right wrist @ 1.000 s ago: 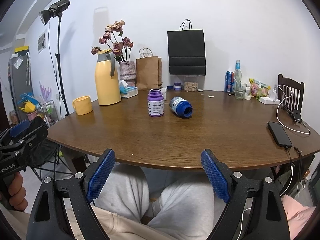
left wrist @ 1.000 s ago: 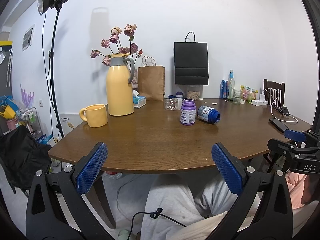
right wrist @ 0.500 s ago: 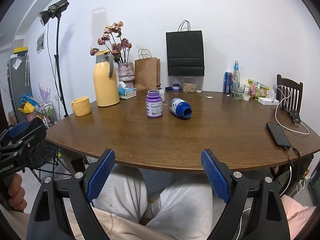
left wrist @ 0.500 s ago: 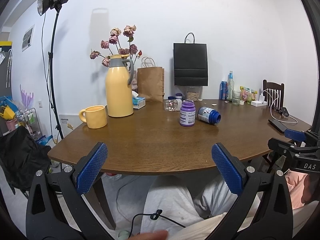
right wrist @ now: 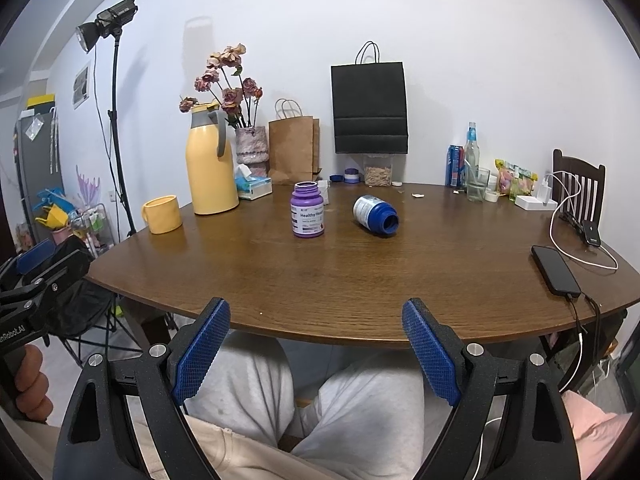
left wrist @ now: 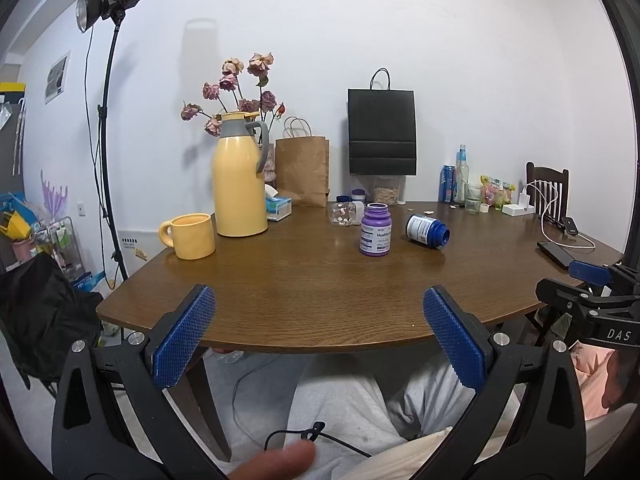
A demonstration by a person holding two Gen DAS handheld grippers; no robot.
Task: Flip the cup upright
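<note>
we count two bottles: purple one (right wrist: 307, 210) upright, blue one (right wrist: 375, 215) tipped, mid table (right wrist: 360, 280) | one yellow mug (left wrist: 188, 236) upright, left edge | both hand-held grippers, left (left wrist: 318, 336) and right (right wrist: 316, 354), spread wide, holding nothing

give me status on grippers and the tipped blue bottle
Left gripper open, empty. Right gripper open, empty. Blue bottle on its side, untouched. Purple bottle upright beside it.

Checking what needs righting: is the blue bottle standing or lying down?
Lying down. The blue bottle rests on its side on the table, open mouth facing the camera, beside the upright purple bottle.
</note>
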